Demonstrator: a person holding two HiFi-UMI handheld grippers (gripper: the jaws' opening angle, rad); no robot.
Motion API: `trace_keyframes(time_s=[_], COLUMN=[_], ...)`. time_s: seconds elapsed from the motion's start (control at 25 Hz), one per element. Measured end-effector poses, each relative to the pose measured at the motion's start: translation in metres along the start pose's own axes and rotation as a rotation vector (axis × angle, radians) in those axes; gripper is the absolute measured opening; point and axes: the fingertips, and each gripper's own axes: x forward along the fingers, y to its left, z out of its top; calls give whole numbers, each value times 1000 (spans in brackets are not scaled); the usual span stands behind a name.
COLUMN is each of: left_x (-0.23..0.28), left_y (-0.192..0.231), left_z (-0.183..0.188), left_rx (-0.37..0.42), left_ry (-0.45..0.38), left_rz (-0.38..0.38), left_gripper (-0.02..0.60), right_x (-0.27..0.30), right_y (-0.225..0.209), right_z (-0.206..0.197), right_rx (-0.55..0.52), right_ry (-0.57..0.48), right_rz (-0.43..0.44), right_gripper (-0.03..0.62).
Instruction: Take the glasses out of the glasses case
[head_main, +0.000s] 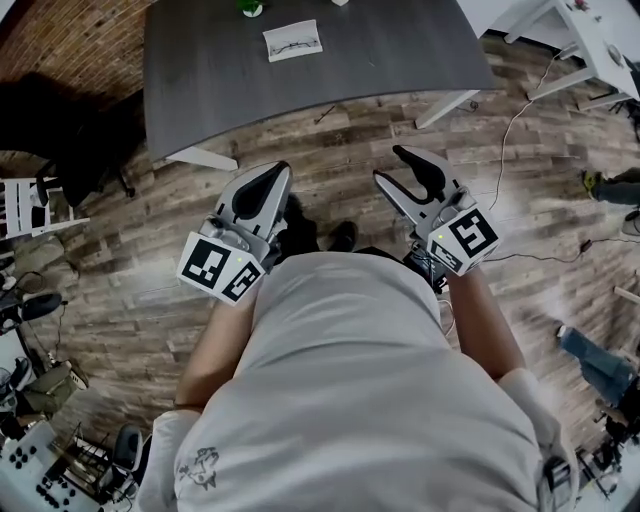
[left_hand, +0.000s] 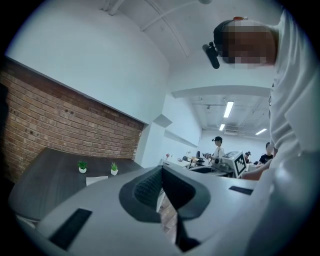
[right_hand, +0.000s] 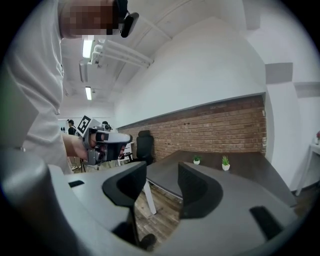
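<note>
I hold both tools near my body, well away from the worktop (head_main: 400, 50), so nothing is started. My left tool (head_main: 268, 185) is shut and empty. My right tool (head_main: 398, 168) is wide open and empty, ready to grab. The white case (head_main: 293, 41) lies on the worktop, and the glasses (head_main: 292, 46) seem to lie in it.

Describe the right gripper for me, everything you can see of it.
The right gripper has a light grey, plastic-looking body and two jaws with black pads, standing wide apart with nothing between them. A cube with black-and-white square markers sits at its rear. The person holds it about level over the wooden floor, short of the dark table, touching neither.
</note>
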Motion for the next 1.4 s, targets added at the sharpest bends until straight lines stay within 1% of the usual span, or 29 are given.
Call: trace_keyframes(time_s=[0.32,0.44,0.76,0.92,1.08,1.4], left_x=[31,39,51,55,54,47], left_y=[16,31,96,132,166,209], left_z=[7,13,34,52,68,75], left_rx=[0,3,0,0,6,-8], left_ry=[5,-2,-19,-22,-31,-24], left_rz=[-48,-57,-77,-98,-118,-116], left_gripper=[11,11,11,11,11,11], right_x=[10,24,84,121,157,202], right_y=[-25,-33,-51,-58,-60,-65], right_z=[-2,-1,16,24,32,40], right_rx=[18,18,6,-23,-19,-18], right_ry=[15,21,24,48,57,72], right_rz=[-39,-49,-77,-102,-117,-115], right_gripper=[204,205,204,204,204,202])
